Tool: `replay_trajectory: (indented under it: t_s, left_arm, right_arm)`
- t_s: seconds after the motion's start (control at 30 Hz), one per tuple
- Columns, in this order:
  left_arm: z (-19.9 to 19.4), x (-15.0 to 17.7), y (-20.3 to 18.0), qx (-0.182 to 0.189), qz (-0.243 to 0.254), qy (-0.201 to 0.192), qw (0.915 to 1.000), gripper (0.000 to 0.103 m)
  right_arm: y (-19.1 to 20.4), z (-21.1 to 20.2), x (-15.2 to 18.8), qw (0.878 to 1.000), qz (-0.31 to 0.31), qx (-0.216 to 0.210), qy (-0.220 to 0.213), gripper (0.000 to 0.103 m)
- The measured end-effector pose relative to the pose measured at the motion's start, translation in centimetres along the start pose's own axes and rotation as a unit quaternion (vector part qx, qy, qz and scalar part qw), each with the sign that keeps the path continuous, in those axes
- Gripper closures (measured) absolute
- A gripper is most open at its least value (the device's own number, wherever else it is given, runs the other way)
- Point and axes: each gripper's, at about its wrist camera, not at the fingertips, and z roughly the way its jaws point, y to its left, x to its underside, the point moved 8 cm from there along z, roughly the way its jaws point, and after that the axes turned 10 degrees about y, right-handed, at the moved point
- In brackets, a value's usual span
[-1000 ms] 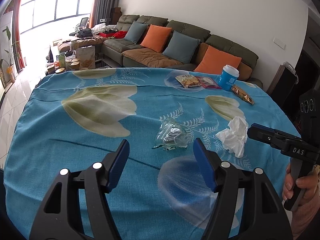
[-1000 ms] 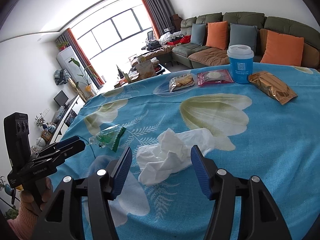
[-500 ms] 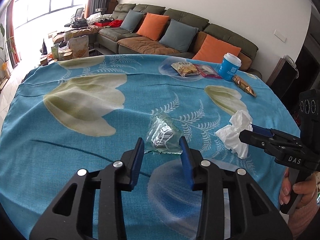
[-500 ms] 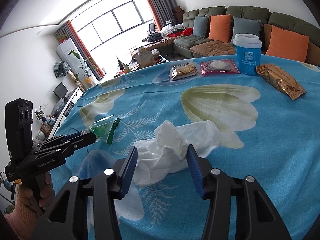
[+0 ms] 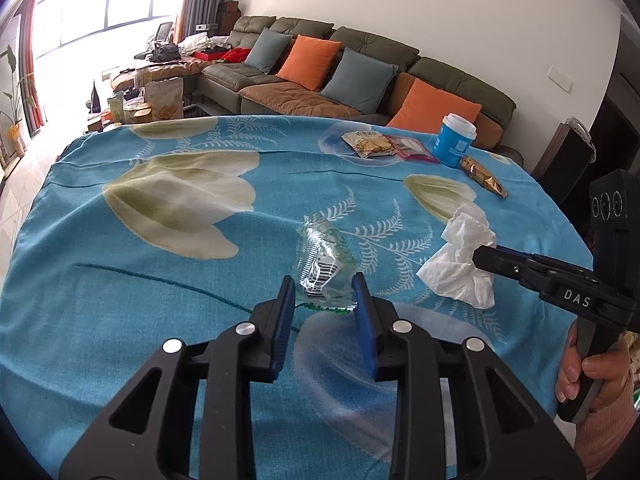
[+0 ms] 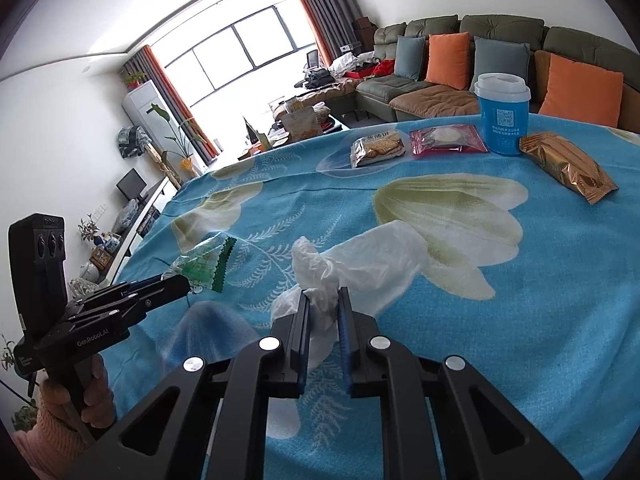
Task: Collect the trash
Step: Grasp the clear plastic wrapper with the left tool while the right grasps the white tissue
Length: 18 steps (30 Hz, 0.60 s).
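A crumpled clear wrapper (image 5: 322, 260) with green print and a barcode lies on the blue flowered tablecloth (image 5: 120, 288). My left gripper (image 5: 323, 292) has its blue pads against the wrapper's two sides, and its jaws are closing. In the right wrist view the same wrapper (image 6: 202, 262) sticks up from the left gripper's tips (image 6: 176, 284). A crumpled white tissue (image 6: 368, 264) lies to its right. My right gripper (image 6: 324, 300) pinches the tissue's near end, its jaws closing narrow. The left wrist view shows the tissue (image 5: 460, 264) at the right gripper's tip (image 5: 480, 256).
At the table's far side stand a blue lidded cup (image 6: 503, 120), a biscuit packet (image 6: 376, 148), a red packet (image 6: 446, 140) and a gold packet (image 6: 568, 166). A sofa (image 5: 360, 80) with cushions lies beyond the table. A hand holds each gripper's handle.
Both grippers' jaws have narrowed from wide apart. The left pads now press the wrapper's sides, and the right pads squeeze the tissue's near end. Neither hand has shifted much.
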Motion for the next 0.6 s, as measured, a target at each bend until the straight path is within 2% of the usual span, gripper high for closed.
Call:
replay_trajectory:
  t_s: [0.13, 0.6]
  left_arm:
    - [-1.1, 0.3, -0.1, -0.004, 0.002, -0.012, 0.9999, 0.074]
    - [-4.8, 2.0, 0.9, -0.013, -0.011, -0.035, 0.9992, 0.074]
  right_arm:
    - [0.5, -1.0, -0.3, 1.000, 0.002, -0.026, -0.011, 0.092]
    - [3.3, -1.7, -0.8, 0.998, -0.018, -0.061, -0.020, 0.092]
